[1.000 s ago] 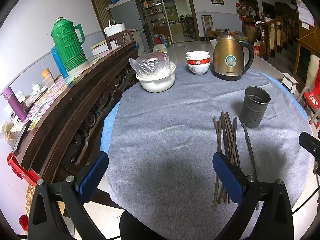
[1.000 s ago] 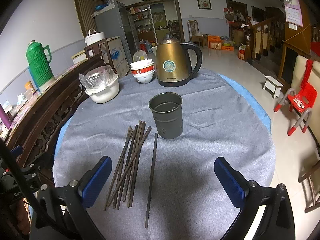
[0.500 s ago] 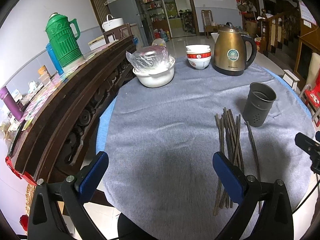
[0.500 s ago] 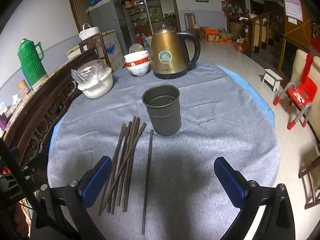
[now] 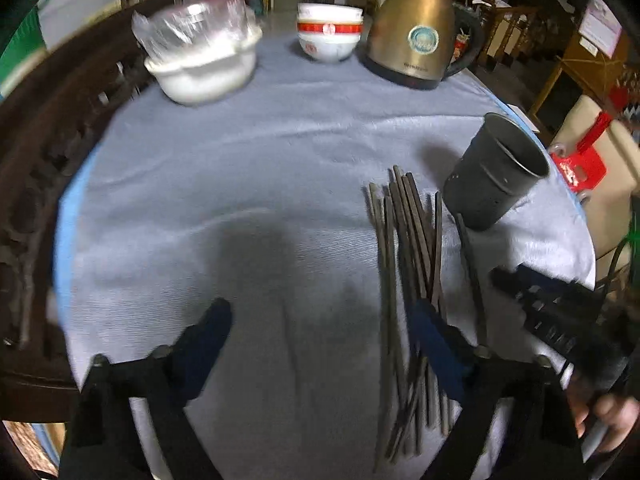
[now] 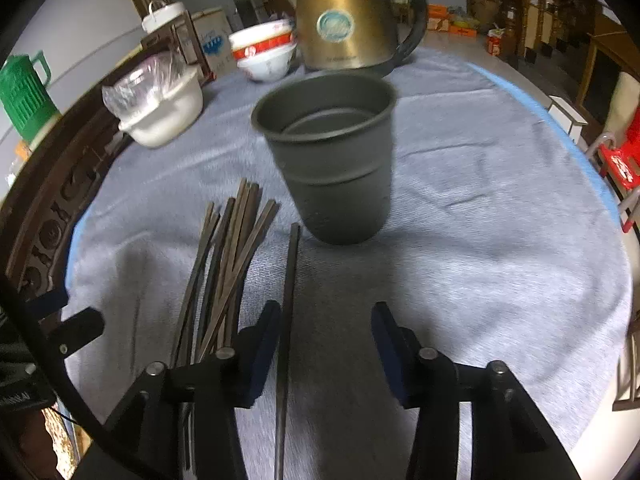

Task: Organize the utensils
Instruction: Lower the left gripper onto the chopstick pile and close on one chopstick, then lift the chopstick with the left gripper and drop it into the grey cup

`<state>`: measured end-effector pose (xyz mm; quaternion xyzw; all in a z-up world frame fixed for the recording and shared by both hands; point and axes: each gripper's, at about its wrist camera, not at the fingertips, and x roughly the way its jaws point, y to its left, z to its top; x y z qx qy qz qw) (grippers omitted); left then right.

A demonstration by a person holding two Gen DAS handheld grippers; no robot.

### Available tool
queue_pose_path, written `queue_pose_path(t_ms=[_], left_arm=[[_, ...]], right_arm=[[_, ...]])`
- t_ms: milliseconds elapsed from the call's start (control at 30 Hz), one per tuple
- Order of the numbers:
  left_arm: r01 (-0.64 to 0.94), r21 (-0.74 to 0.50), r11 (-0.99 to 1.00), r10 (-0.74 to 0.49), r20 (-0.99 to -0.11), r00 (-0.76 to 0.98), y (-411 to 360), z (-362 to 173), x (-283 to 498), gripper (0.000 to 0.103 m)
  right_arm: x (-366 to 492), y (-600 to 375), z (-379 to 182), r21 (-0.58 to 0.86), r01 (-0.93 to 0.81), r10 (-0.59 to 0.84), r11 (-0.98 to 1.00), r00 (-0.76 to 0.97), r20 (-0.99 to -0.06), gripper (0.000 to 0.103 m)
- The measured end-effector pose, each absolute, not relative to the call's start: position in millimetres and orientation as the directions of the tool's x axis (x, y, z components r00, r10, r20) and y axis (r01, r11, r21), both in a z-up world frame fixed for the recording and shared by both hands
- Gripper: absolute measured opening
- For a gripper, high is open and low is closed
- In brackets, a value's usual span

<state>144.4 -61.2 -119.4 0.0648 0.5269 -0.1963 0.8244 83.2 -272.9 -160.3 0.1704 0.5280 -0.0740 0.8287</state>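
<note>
Dark chopsticks (image 6: pixel 224 264), lengthwise toward holder (image 6: pixel 332 160)

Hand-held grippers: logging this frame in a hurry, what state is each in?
Left hand-held gripper: open, holding nothing.
Right hand-held gripper: open, holding nothing; single chopstick lies between its fingers.

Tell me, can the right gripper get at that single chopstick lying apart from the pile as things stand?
Probably yes. The right gripper is open and low over the cloth, and the lone chopstick runs just inside its left finger. The chopstick pile lies outside that finger, and the metal cup stands farther ahead.
</note>
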Motion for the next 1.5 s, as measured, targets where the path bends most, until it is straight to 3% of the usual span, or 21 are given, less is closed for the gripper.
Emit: queue_pose_path(t_ms=[67,167,267,367,400,433,533,633,967,1233,1500], left_arm=[[0.404,-0.156,0.901,-0.299,-0.899,0.319,-68.3,-129.1,154.8,0.076],[0.403,-0.173,0.899,-0.298,-0.914,0.274,-77.8,-142.9,165.1,0.063],[0.413,-0.211,0.886,-0.330,-0.913,0.241,-87.5,-150.4,169.4,0.062],[0.433,-0.241,0.869,-0.361,-0.906,0.221,-96.3,-153.4,169.5,0.062],[0.438,-0.241,0.866,-0.360,-0.908,0.212,-99.6,-156.5,169.9,0.058],[0.440,-0.247,0.863,-0.362,-0.911,0.198,-102.3,-160.2,170.9,0.046],[0.443,-0.257,0.859,-0.360,-0.918,0.164,-107.8,-171.2,174.0,0.024],[0.450,-0.284,0.846,-0.387,-0.910,0.153,-105.2,-173.0,174.1,0.009],[0.439,-0.337,0.833,-0.448,-0.876,0.179,-71.2,-153.2,175.4,0.007],[0.463,-0.329,0.823,-0.492,-0.820,0.293,-47.6,-93.0,147.0,0.005],[0.528,-0.302,0.794,-0.565,-0.687,0.457,-66.3,-7.5,140.3,0.005]], right_arm=[[90.1,-268.2,-169.9,0.217,0.291,0.083,0.932,0.413,-0.907,0.040],[96.4,-261.1,-181.8,0.185,0.294,0.062,0.938,0.380,-0.923,0.039],[97.9,-257.7,-185.4,0.160,0.291,0.040,0.943,0.378,-0.925,0.037],[98.4,-253.5,-187.0,0.146,0.273,0.032,0.951,0.381,-0.924,0.019],[97.7,-251.7,-187.6,0.133,0.265,0.023,0.955,0.383,-0.924,0.013],[96.1,-251.1,-188.7,0.129,0.263,0.018,0.956,0.386,-0.922,0.009],[93.8,-259.2,-188.1,0.148,0.262,0.036,0.954,0.387,-0.921,0.009],[90.5,-264.8,-185.2,0.150,0.263,0.041,0.953,0.381,-0.924,0.009],[71.5,-289.2,-172.8,0.330,0.276,0.195,0.903,0.420,-0.886,0.006],[48.3,-297.1,-121.2,0.476,0.165,0.313,0.864,0.565,-0.764,0.006],[37.3,-316.8,-52.4,0.503,0.114,0.257,0.857,0.751,-0.608,0.006]])
